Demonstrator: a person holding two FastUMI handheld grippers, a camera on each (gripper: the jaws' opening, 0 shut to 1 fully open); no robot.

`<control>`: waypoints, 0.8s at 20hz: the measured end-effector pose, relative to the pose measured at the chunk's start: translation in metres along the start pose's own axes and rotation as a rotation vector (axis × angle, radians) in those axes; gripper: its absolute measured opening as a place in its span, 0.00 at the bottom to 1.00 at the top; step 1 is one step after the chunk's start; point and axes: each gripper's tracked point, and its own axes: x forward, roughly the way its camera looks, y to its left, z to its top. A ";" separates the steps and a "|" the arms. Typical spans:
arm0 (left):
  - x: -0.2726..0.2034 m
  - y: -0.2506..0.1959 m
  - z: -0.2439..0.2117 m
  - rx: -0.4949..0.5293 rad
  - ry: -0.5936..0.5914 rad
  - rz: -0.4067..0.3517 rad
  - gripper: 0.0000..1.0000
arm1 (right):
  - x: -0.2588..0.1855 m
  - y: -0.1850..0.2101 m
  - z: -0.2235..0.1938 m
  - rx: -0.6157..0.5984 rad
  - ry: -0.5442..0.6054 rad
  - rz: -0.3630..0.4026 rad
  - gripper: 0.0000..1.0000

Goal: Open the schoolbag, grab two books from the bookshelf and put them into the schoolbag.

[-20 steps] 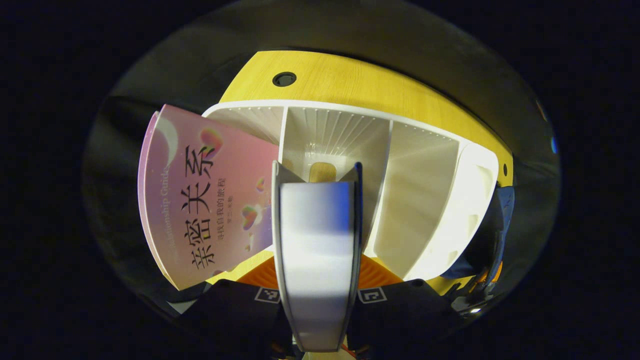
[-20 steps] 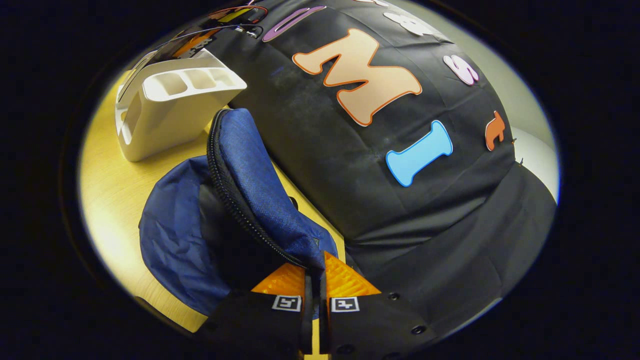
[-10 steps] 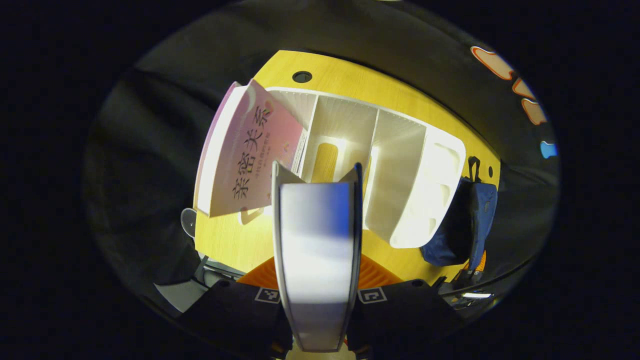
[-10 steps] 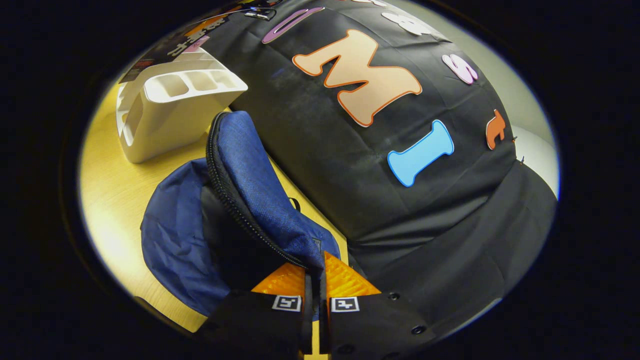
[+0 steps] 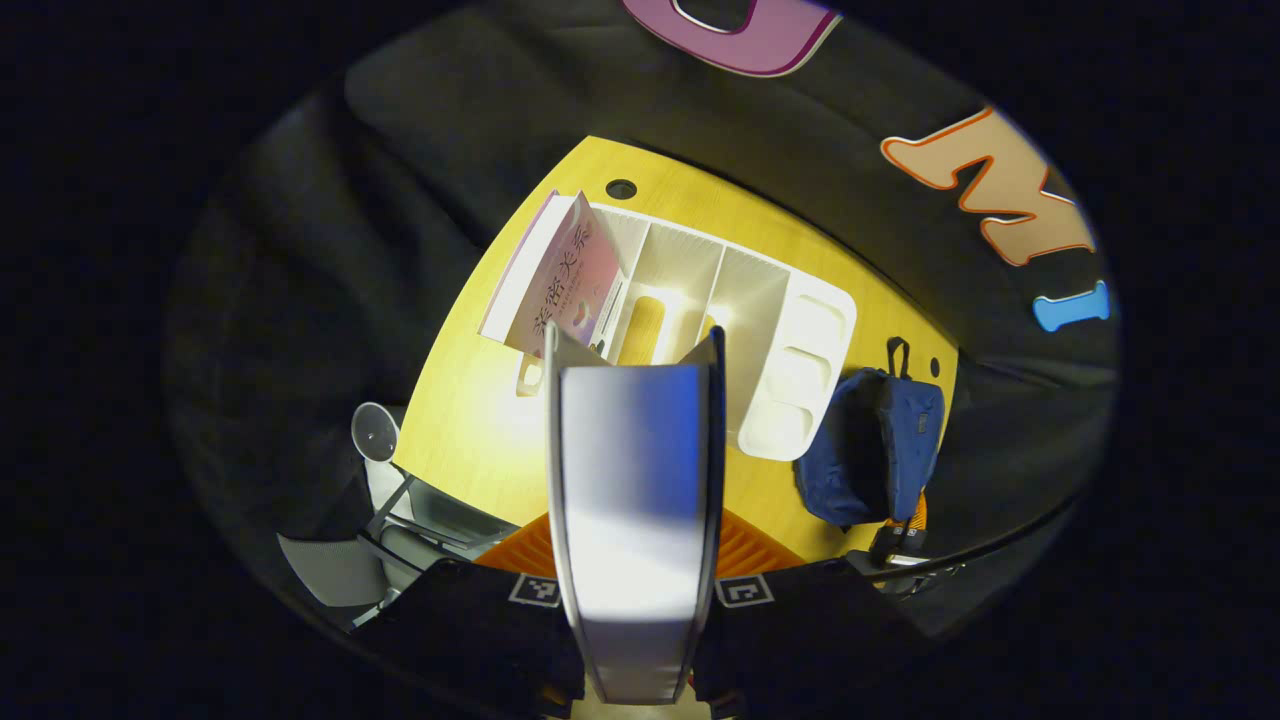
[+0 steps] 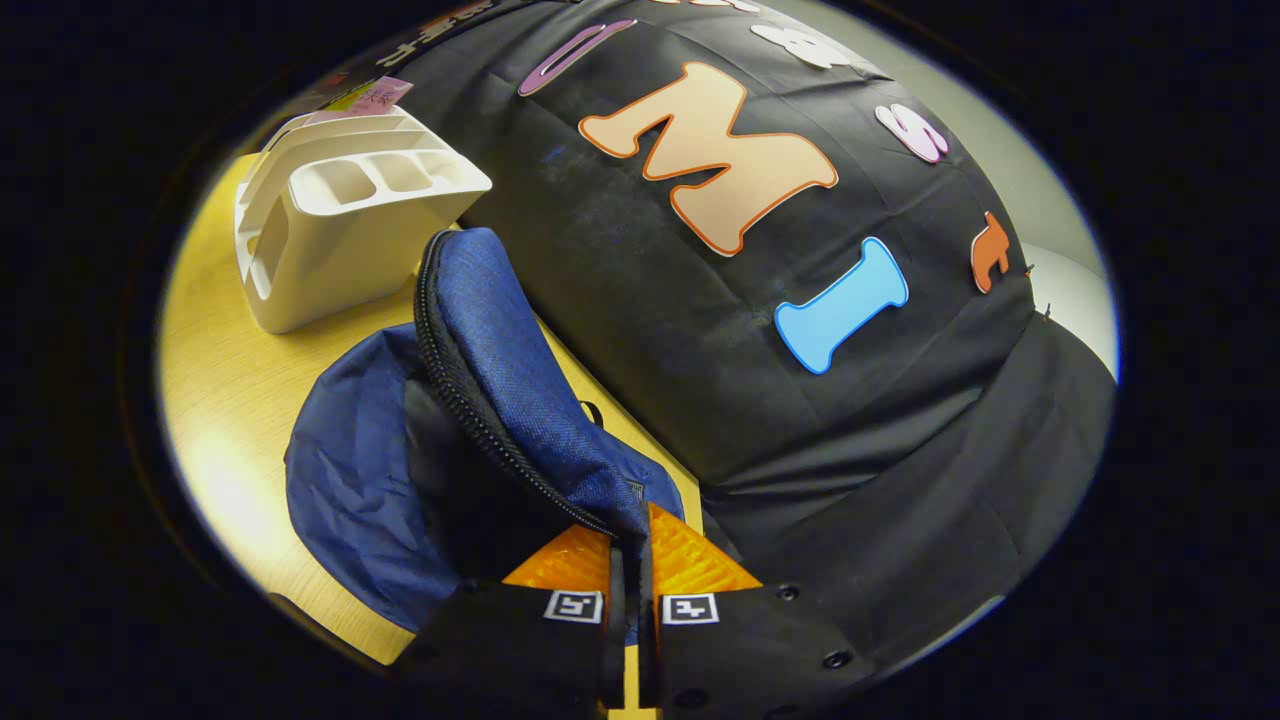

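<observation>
Now left gripper (image 5: 634,540) clamps a book (image 5: 634,500) at centre frame; right gripper (image 6: 628,545) pinches bag (image 6: 480,420) flap, bottom centre.

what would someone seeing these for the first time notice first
In the left gripper view, a thick book stands clamped spine-up in the left tongs, high above the yellow wooden table. Below it sits a white bookshelf with a pink book leaning in its end slot. In the right gripper view, the right tongs pinch the zipper edge of the blue schoolbag, holding it open beside the shelf.
</observation>
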 end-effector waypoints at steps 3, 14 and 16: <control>-0.018 -0.020 -0.010 0.024 -0.051 -0.058 0.39 | 0.001 -0.004 0.000 0.019 -0.002 0.001 0.08; -0.003 -0.157 -0.034 0.111 -0.115 -0.450 0.39 | 0.004 -0.023 -0.004 0.203 0.024 0.001 0.08; 0.016 -0.176 -0.035 0.128 -0.122 -0.488 0.39 | 0.005 -0.025 -0.003 0.235 0.026 0.002 0.08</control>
